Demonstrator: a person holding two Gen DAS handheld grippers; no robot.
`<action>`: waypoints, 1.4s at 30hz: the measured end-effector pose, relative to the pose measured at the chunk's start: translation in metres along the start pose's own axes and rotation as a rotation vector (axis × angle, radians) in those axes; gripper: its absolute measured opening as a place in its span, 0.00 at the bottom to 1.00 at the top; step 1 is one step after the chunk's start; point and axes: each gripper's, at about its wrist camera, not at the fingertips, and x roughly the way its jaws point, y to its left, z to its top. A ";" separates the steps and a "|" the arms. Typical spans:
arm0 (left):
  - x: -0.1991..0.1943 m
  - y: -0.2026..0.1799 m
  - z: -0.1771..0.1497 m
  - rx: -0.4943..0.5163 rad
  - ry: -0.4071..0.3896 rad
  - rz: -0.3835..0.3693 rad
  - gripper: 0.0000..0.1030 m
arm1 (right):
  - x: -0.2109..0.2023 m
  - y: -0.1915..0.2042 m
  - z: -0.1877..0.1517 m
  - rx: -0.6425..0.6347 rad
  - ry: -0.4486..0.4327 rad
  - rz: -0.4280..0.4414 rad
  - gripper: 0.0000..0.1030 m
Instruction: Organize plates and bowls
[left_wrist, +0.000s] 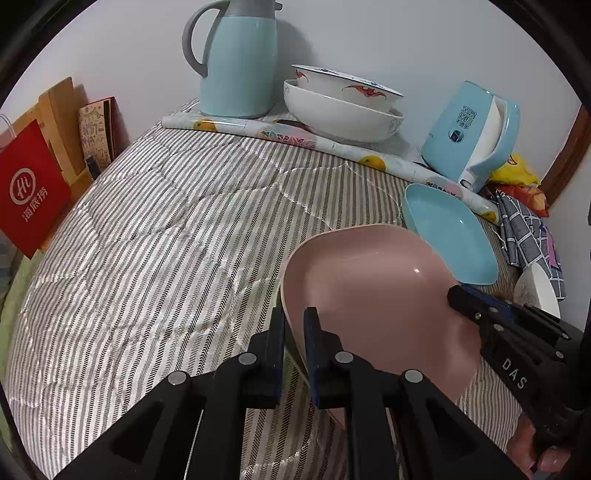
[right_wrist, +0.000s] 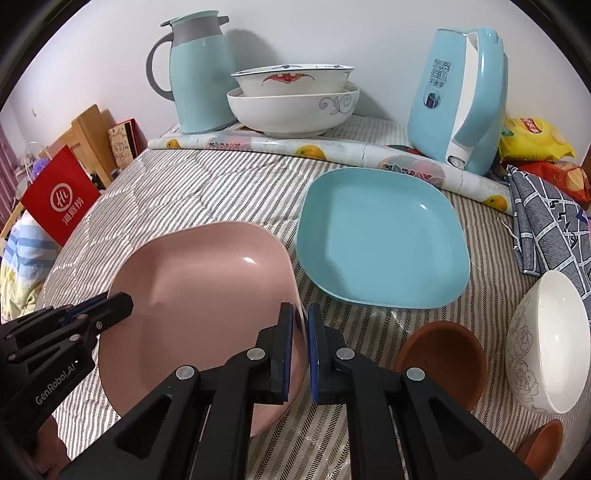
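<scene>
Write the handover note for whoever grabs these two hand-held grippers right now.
Left hand-held gripper: shut on the left rim of the pink plate.
Right hand-held gripper: shut on the same plate's right rim. The plate is tilted, carried between both.
Blue plate: flat on the striped cloth, just right of and behind the pink one, empty.
Two white bowls: already nested at the back, by the blue jug.
Loose on the right: white flowered bowl on its side, brown bowl, another brown one at the near edge.
Left: probably stack pink on blue, then gather the loose bowls.
</scene>
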 end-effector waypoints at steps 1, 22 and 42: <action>-0.001 0.000 0.000 0.003 -0.003 -0.003 0.13 | -0.001 -0.001 0.000 0.006 -0.002 0.004 0.11; -0.042 -0.018 0.000 0.014 -0.076 -0.014 0.42 | -0.058 -0.022 -0.013 0.055 -0.088 -0.027 0.41; -0.050 -0.071 0.042 0.065 -0.133 -0.030 0.46 | -0.104 -0.084 0.005 0.122 -0.151 -0.103 0.59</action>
